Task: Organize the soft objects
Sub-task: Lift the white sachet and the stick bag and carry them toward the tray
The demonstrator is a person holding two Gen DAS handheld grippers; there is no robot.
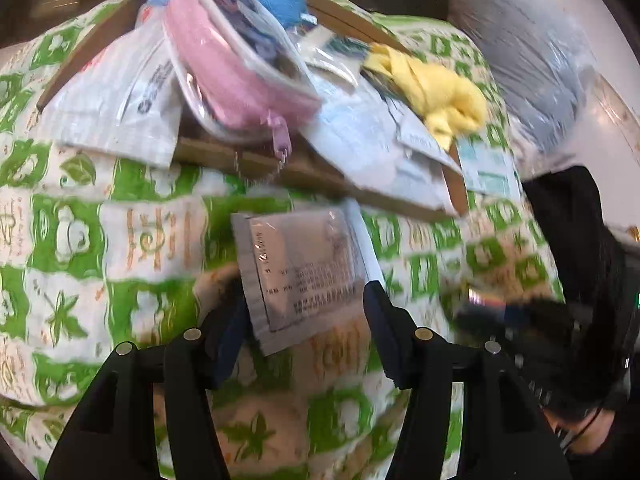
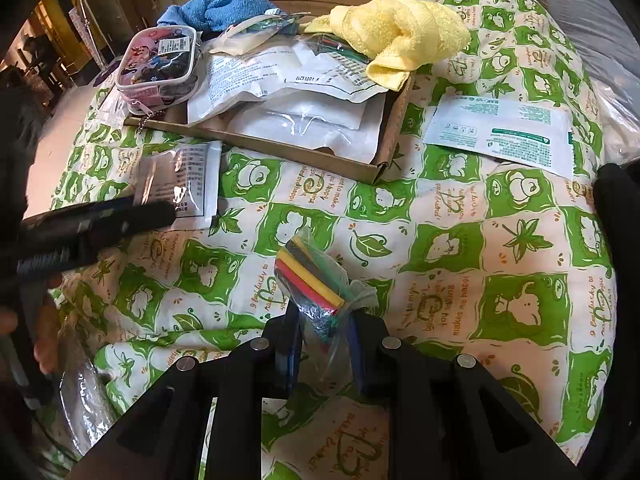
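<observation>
Plastic bag (image 2: pixel 320 292) pinched in right gripper (image 2: pixel 324 336), level

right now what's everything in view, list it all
cardboard tray: 1, brown, on the quilt
blue towel: 1, tray's far end
yellow towel: 1, tray's far right corner
pouch: 1, pink with clear top, tray's left edge
white packets: several, inside tray
green-printed sachet: 1, right of tray
clear sachet: 1, silver-grey, between left gripper's fingers
bag of coloured sticks: 1, in right gripper
quilt: 1, green-white
left gripper: black
right gripper: black
</observation>
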